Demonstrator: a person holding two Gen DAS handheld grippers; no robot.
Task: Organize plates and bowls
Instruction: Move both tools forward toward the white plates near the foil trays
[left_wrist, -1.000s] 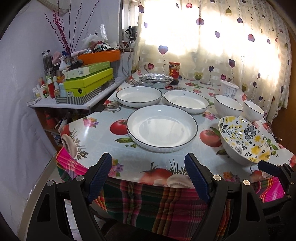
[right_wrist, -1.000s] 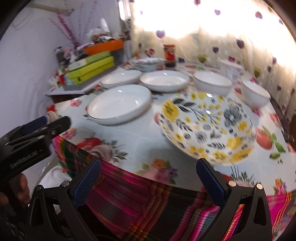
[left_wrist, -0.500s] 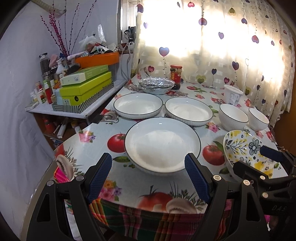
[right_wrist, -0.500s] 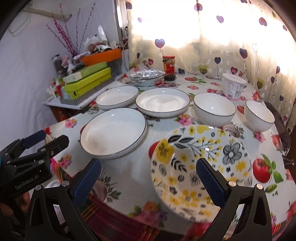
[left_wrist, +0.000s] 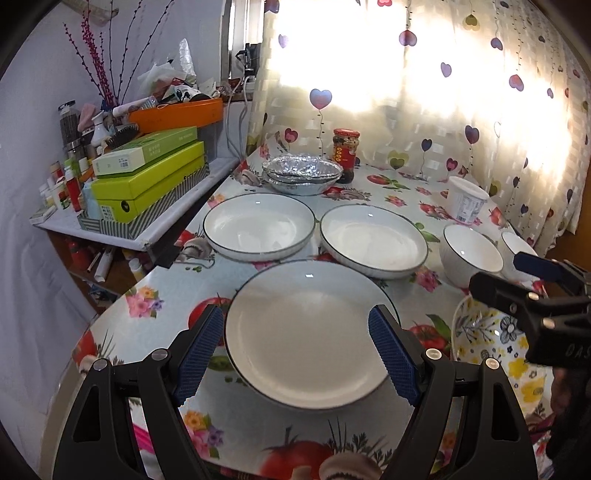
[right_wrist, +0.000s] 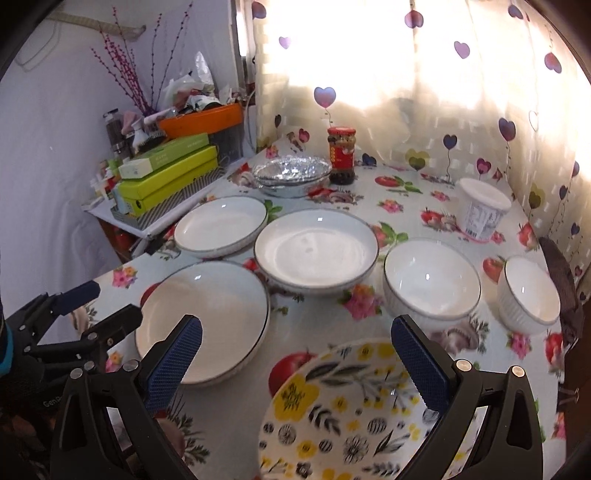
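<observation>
Three white plates with dark rims lie on the fruit-print table. The nearest plate (left_wrist: 306, 332) (right_wrist: 203, 317) sits between the fingers of my open left gripper (left_wrist: 297, 347), which holds nothing; whether they touch it I cannot tell. The other two plates (left_wrist: 258, 225) (left_wrist: 373, 240) lie behind it. A yellow floral bowl (right_wrist: 351, 413) (left_wrist: 491, 343) sits under my open, empty right gripper (right_wrist: 297, 358). Beyond it stand two white ribbed bowls (right_wrist: 432, 280) (right_wrist: 528, 295). Each gripper shows in the other's view, the right gripper (left_wrist: 532, 280) and the left gripper (right_wrist: 98, 310).
Stacked foil trays (left_wrist: 301, 173), a red-lidded jar (left_wrist: 346, 147) and a white tub (left_wrist: 465, 199) stand at the back by the heart-print curtain. A cluttered side shelf with green boxes (left_wrist: 147, 177) adjoins the table's left edge. A dark chair back (right_wrist: 561, 273) is at the right.
Both grippers moved forward from the table's near edge over its top. The left now has the near plate between its fingers; the right hangs over the floral bowl. Both stayed open.
</observation>
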